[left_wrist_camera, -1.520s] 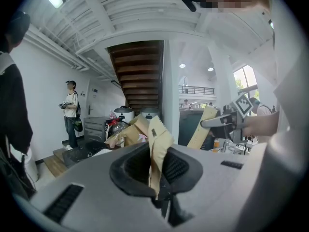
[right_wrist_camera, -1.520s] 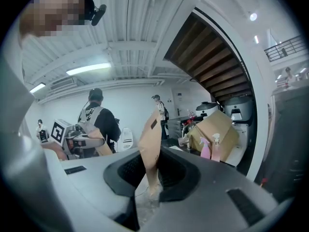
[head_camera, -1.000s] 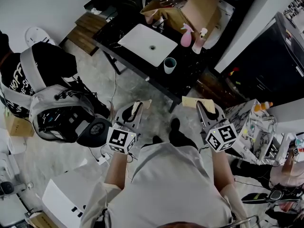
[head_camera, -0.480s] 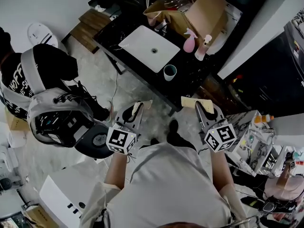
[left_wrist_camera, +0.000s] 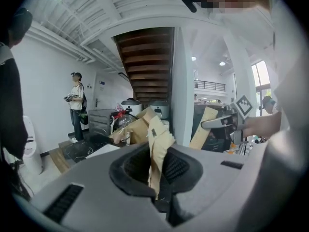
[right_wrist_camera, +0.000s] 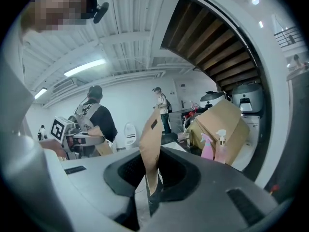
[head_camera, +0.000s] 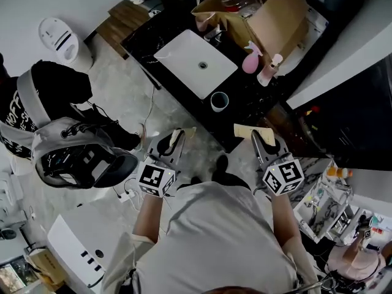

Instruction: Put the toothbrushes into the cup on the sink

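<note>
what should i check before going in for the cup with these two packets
1. Left gripper shut on the left packet, tan paper: ok.
2. Right gripper shut on the right packet: ok.
3. Cup upright, mouth open, on the black counter beside the sink: ok.
4. Cup empty: cannot tell.
5. Grippers over the counter: not ok, both are short of its edge.
6. Spray bottles apart from the cup: ok.

Light: bright overhead tube lamp point(right_wrist_camera: 84, 67), window point(left_wrist_camera: 259, 81) glare at right.
Head view: dimmer, greyish, sharp.
Edges: strong bending, black corners.
Foreground: blurred.
</note>
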`<state>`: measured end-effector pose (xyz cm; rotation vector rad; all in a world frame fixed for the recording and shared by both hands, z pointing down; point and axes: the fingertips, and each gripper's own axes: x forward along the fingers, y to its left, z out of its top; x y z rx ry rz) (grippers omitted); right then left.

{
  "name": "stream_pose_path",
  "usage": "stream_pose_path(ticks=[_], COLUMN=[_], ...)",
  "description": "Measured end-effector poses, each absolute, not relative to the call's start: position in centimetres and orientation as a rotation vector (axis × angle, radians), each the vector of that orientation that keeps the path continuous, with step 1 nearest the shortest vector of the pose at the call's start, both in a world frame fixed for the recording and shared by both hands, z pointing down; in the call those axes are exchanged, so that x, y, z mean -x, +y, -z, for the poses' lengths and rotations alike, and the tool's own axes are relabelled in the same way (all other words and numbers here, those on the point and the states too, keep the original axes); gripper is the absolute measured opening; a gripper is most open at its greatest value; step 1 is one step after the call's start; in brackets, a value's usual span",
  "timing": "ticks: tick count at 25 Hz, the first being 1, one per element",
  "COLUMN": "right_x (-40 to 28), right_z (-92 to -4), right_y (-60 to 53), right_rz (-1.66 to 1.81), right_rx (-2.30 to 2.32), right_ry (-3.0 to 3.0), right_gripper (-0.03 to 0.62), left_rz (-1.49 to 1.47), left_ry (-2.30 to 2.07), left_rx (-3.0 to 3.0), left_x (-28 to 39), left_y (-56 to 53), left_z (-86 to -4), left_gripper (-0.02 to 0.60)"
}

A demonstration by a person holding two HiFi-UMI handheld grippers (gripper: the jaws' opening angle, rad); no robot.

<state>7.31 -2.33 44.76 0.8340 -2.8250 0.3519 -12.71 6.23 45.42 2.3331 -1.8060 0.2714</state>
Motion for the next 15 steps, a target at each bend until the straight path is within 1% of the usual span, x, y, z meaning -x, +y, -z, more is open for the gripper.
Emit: stream_pose_path(ticks=[9,15], right_x=[-6.9,-6.6], right_z=[-46.4,-46.7], right_y=[-8.3,-10.5], right_rz=[-0.382,-0.370], right_rx=[-0.679,-0.586], right_ry=[-2.844,-2.858], right_gripper=[0.075,0.076], left_rz=[-0.294,-0.274], left_ry=[-1.888,-1.968], left_rx=[-2.215,-2.126], left_x=[12.4,12.2], left_y=[1.8,0.8], left_z=[-46.9,-47.3], left_gripper=[0.037,0.037])
